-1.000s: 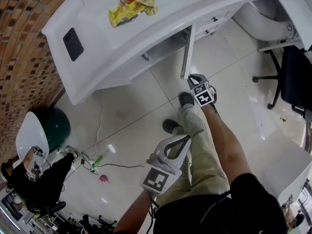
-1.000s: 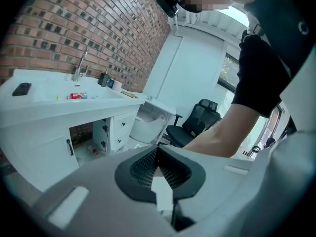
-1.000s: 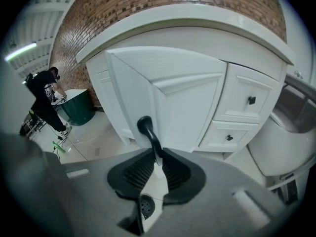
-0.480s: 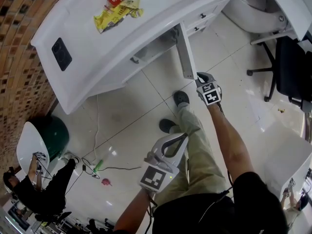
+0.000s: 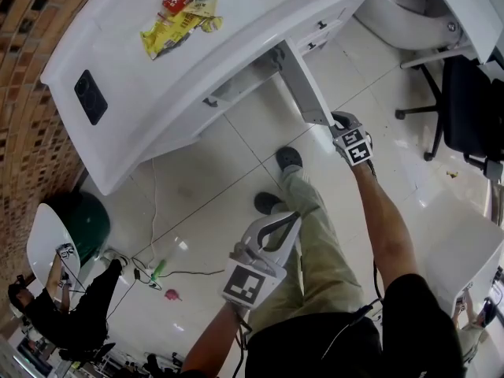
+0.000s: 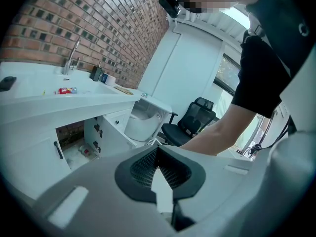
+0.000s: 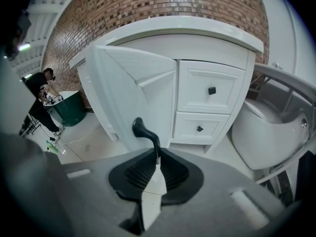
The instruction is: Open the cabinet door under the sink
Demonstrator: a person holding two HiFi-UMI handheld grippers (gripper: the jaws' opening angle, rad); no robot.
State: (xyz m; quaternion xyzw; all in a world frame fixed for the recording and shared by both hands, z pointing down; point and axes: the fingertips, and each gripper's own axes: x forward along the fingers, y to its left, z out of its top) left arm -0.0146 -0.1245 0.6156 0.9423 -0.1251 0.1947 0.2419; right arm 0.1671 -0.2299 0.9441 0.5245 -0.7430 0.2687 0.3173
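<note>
While the right claw (image 7: 157, 163) was closing on the black handle (image 7: 144, 132) pinched between its jaws, the cabinet door (image 7: 126, 88) stood partly swung out straight ahead of it, long edge upright; the left claw (image 6: 159, 168), pressed together and empty, hung well apart.

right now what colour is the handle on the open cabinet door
Black: the handle stands out against the white cabinet door. It shows best in the right gripper view.
</note>
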